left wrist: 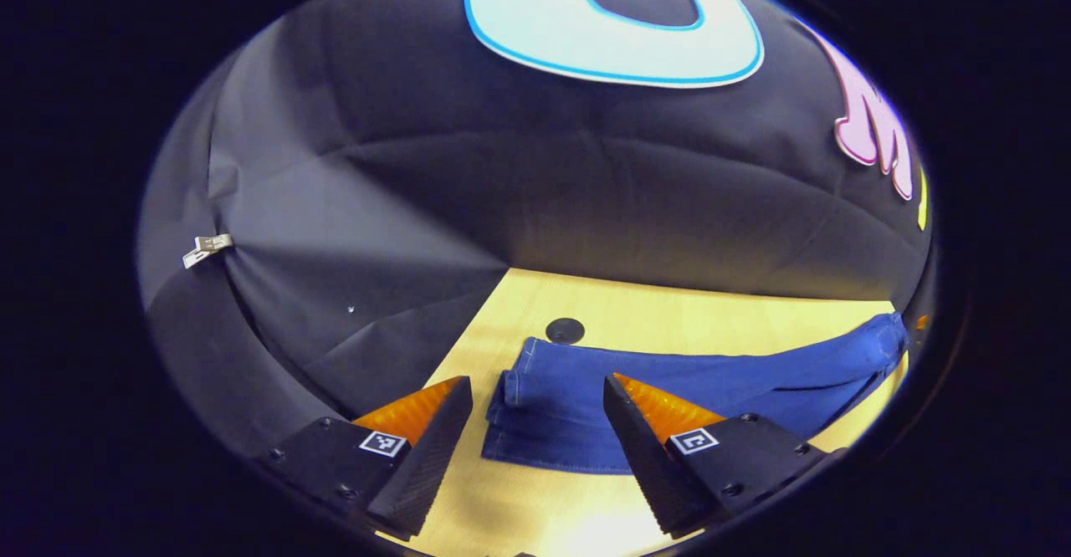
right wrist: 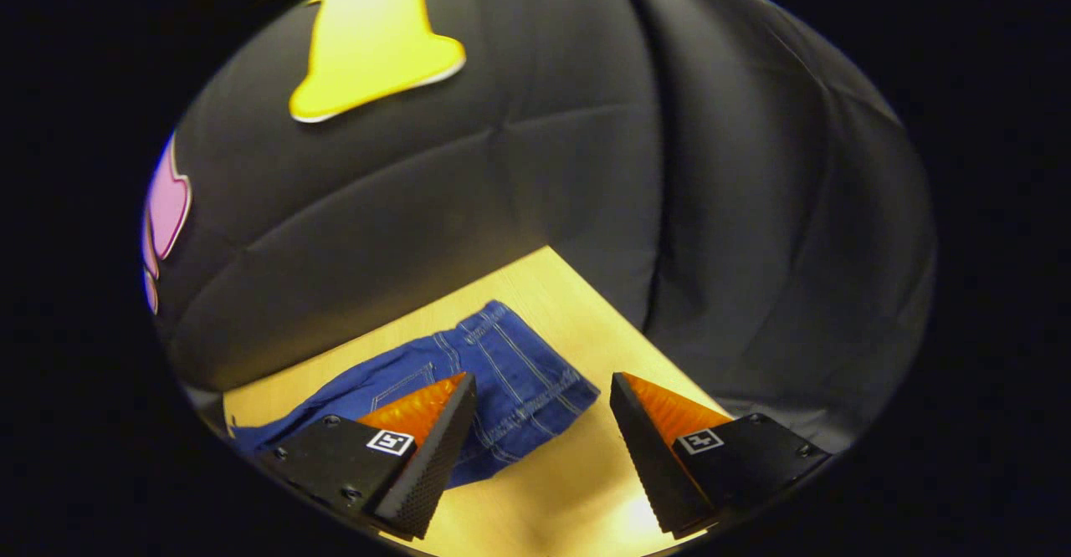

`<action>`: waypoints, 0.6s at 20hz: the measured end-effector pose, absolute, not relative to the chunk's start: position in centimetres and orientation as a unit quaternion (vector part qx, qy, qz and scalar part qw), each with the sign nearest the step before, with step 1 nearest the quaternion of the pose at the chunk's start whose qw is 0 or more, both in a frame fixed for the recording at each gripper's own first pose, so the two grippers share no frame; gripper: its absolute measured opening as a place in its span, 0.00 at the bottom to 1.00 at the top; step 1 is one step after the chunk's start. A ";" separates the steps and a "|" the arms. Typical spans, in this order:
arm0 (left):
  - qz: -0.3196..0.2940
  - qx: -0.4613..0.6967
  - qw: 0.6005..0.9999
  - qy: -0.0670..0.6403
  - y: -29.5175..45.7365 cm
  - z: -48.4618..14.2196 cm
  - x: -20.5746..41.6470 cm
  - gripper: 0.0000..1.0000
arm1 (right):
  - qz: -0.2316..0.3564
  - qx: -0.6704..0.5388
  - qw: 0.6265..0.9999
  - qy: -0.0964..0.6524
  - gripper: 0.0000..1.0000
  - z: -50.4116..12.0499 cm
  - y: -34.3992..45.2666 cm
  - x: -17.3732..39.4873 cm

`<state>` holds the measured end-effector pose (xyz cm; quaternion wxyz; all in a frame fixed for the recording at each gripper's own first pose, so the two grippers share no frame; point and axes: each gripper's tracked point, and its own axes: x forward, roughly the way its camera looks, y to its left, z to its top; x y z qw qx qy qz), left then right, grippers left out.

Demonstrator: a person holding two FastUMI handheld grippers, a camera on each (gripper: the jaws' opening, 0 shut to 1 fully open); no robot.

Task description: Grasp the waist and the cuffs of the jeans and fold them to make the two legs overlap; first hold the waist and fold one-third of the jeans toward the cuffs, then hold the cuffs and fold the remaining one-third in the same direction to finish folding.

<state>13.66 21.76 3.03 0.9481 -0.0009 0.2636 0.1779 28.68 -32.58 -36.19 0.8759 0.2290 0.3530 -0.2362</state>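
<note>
A: Item one, left gripper view, nearest first?
B: Left gripper [left wrist: 535,457], jaws spread wide, nothing between them, held above the table [left wrist: 544,515], a pale wooden top.

A: Next out?
B: Jeans [left wrist: 669,390], blue denim, lying flat on the table. The cuffs [left wrist: 535,390] sit just past the fingertips, one leg end partly over the other. The legs run off to the right, toward the far right edge of the view.

A: Beyond the jeans?
B: One round dark grommet [left wrist: 565,330] set in the tabletop, just behind the cuffs. Then the booth wall [left wrist: 402,206], black cloth, with a small pale clip [left wrist: 207,248] on its left part.

A: Item two, right gripper view?
B: Right gripper [right wrist: 542,457], jaws likewise spread, empty, over bare table [right wrist: 569,490].

A: And the garment there?
B: Jeans [right wrist: 510,373], waist [right wrist: 544,398] end nearest, lying just ahead of the left-hand finger and partly hidden behind it. Pale stitching shows on the seat. The legs trail away to the lower left. Behind: the table's far corner, then black cloth wall [right wrist: 753,247].
</note>
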 end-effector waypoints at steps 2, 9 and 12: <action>0.169 -0.006 0.954 0.246 19.4 5.1 12.1 0.99 | -0.237 0.240 0.868 0.363 0.98 -37.3 -32.4 28.5; 0.166 -0.056 0.963 0.205 14.3 9.0 7.8 0.98 | -0.248 0.278 0.856 0.359 0.99 -38.1 -32.2 29.3; 0.167 -0.056 0.961 0.214 13.7 8.3 6.0 0.98 | -0.246 0.269 0.867 0.340 0.98 -37.8 -32.5 29.5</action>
